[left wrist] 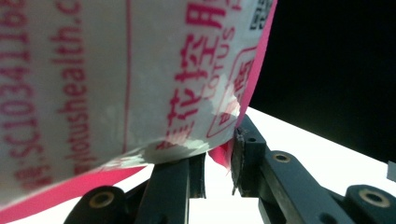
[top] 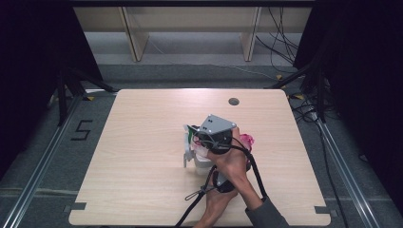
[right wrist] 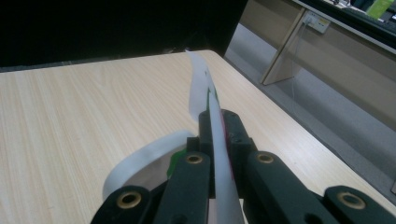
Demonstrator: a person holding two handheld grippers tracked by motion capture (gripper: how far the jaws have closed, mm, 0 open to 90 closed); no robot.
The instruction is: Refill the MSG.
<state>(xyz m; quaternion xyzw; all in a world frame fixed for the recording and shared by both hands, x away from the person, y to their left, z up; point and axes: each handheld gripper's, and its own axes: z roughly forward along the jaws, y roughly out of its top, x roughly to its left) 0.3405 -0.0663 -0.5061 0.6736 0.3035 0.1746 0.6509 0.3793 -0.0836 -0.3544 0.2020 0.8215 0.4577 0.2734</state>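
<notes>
Both grippers clamp the thin plastic packet (left wrist: pixel 116 84): left gripper (left wrist: pixel 217 158), right gripper (right wrist: pixel 218 135). Limp, slippery film; pinch its edges.

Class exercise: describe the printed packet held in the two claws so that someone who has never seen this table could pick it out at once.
Start at the pale wooden table and look just right of its middle, where the hands meet. There a thin plastic packet hangs pinched between both claws. Its white face with pink lettering and a pink edge sets it apart from the black claws and bare wood around it.

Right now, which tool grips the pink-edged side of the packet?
The left tool, on the packet's pink rim; the right tool pinches a white edge.
</notes>
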